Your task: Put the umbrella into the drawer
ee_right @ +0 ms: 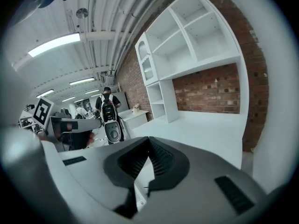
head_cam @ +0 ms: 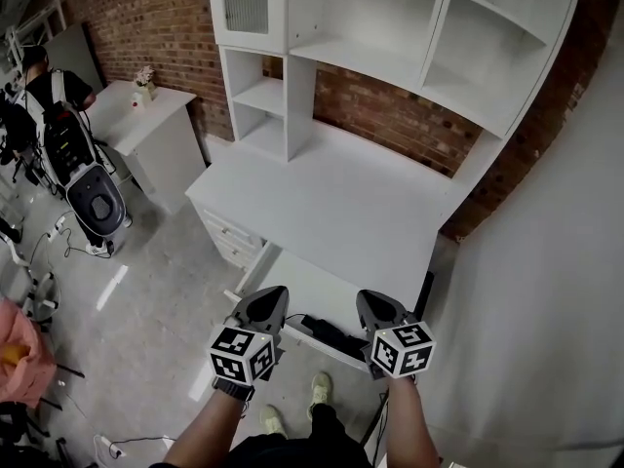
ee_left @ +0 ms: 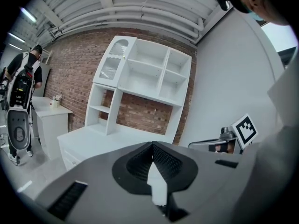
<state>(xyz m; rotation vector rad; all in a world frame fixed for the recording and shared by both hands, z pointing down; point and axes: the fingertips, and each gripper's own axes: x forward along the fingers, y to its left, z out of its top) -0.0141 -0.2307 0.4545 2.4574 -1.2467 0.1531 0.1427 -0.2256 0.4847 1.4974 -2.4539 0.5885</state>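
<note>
A black folded umbrella (head_cam: 327, 337) lies in the open white drawer (head_cam: 297, 286) under the front of the white desk (head_cam: 341, 208). Both grippers are held up above the drawer's front edge, one on each side of the umbrella. My left gripper (head_cam: 268, 297) (ee_left: 152, 146) is shut, pads meeting at the tips, with nothing between them. My right gripper (head_cam: 376, 302) (ee_right: 148, 141) is also shut and empty. Each gripper view looks level across the desk top toward the hutch (ee_left: 145, 78), and neither shows the umbrella.
A white hutch with open shelves (head_cam: 390, 27) stands on the desk against a brick wall (head_cam: 390, 115). A small white cabinet (head_cam: 146, 130) stands left of it. A person with a backpack and a wheeled machine (head_cam: 93, 198) is at far left. A white wall (head_cam: 546, 291) runs along the right.
</note>
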